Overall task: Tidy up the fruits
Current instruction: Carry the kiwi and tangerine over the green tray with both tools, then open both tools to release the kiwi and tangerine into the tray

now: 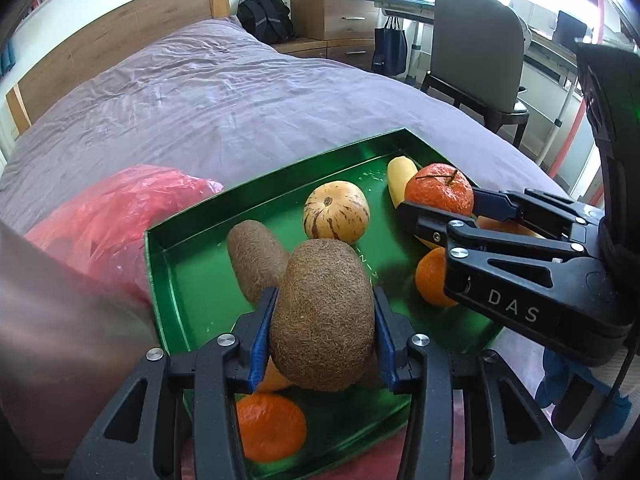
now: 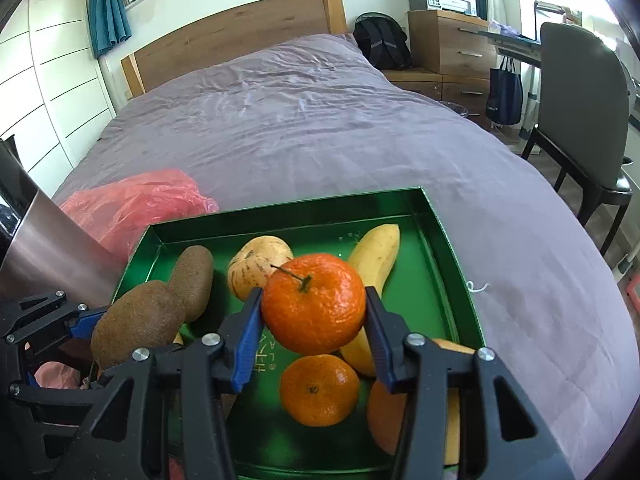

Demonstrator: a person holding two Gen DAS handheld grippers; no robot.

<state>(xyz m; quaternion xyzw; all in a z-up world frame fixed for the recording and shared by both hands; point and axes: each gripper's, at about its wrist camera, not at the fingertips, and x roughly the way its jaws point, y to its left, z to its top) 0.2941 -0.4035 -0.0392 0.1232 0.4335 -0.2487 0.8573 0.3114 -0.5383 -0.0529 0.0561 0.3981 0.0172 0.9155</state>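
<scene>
Fruits sit in a shiny green tray (image 2: 440,240) on the wrinkly purple bed (image 2: 320,128). The left tool (image 1: 324,316) squeezes a fuzzy brown kiwi (image 1: 324,316) over the tray's 6 o'clock edge, and the kiwi hides part of an orange thing under it. The right tool (image 2: 314,304) grips a bumpy round tangerine (image 2: 314,304) with a thin stem. At 12 o'clock lie a smooth yellow banana (image 2: 376,256) and a striped pale melon (image 1: 336,210), half hidden in the right view. A crinkly red plastic bag (image 2: 136,200) is at 10 o'clock, part cut off.
</scene>
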